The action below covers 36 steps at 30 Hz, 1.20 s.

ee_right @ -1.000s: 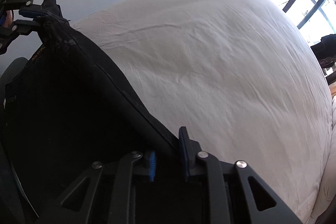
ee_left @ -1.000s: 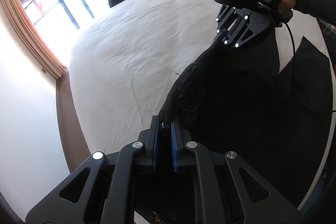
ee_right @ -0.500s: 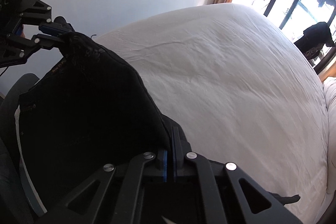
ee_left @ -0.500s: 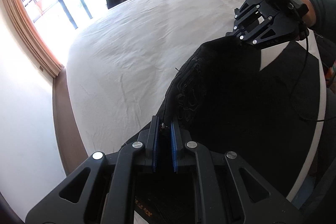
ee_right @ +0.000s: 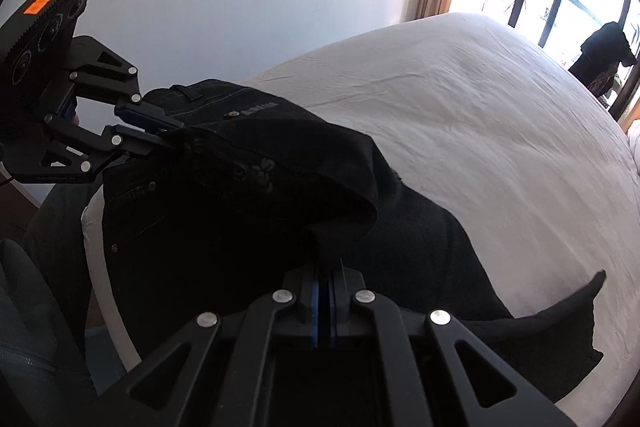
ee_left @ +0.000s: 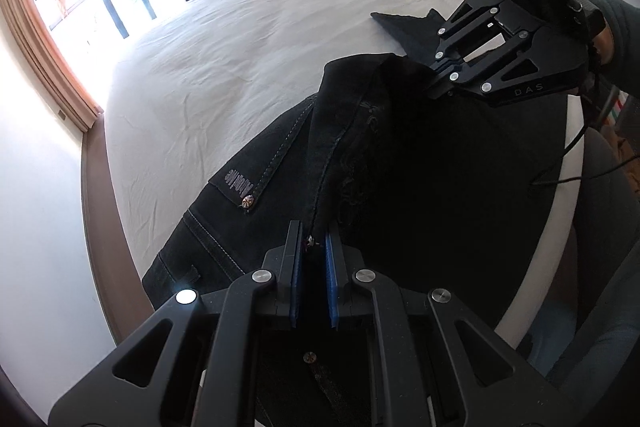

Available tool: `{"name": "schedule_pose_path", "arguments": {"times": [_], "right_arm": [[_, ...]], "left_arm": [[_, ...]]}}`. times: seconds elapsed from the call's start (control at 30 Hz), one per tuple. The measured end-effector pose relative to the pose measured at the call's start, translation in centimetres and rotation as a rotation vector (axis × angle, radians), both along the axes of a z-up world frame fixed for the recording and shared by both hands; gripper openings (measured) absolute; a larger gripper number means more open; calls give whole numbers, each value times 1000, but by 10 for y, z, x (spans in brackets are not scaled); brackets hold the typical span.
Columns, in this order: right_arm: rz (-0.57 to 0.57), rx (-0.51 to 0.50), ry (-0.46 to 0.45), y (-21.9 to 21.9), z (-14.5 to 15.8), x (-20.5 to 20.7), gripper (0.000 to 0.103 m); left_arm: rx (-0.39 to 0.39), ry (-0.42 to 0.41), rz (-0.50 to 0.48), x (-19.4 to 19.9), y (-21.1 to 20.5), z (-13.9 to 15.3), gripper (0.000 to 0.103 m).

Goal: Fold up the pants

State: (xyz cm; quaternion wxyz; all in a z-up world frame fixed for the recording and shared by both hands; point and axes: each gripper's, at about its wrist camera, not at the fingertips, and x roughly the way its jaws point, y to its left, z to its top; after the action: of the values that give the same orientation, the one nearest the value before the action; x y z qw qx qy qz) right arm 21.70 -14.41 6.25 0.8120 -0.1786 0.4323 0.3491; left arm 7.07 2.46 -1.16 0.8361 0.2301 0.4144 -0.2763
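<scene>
Left wrist view: the left gripper (ee_left: 313, 247) is clamped on an edge of the black pants (ee_left: 420, 187), which lie on the white bed (ee_left: 240, 47); the right gripper (ee_left: 434, 75) pinches another raised fold. Right wrist view: the right gripper (ee_right: 326, 267) is closed on the lifted fabric, the pants (ee_right: 240, 211) draping over the bed (ee_right: 480, 115) near its edge.
</scene>
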Motion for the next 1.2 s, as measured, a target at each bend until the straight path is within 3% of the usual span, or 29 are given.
{"name": "schedule_pose_path", "arguments": {"times": [0.2, 0.37, 0.57, 0.7, 0.87, 1.2], "right_arm": [[4, -52, 10, -4, -20, -34, 4], [-22, -76, 21, -11, -36, -66, 4], [-2, -182, -29, 4, -61, -103, 4], [-18, -199, -53, 5, -67, -120, 4], [18, -299, -105, 18, -85, -148, 4], [9, -315, -112, 30, -96, -162, 4]], "left_arm": [[59, -3, -91, -20, 4, -12, 9], [131, 2, -187, -43, 5, -38, 9], [248, -33, -312, -74, -1, -59, 9], [261, -25, -336, -74, -3, -60, 9], [317, -31, -387, -82, -11, -72, 9], [298, 3, -395, -71, -8, -79, 8]]}}
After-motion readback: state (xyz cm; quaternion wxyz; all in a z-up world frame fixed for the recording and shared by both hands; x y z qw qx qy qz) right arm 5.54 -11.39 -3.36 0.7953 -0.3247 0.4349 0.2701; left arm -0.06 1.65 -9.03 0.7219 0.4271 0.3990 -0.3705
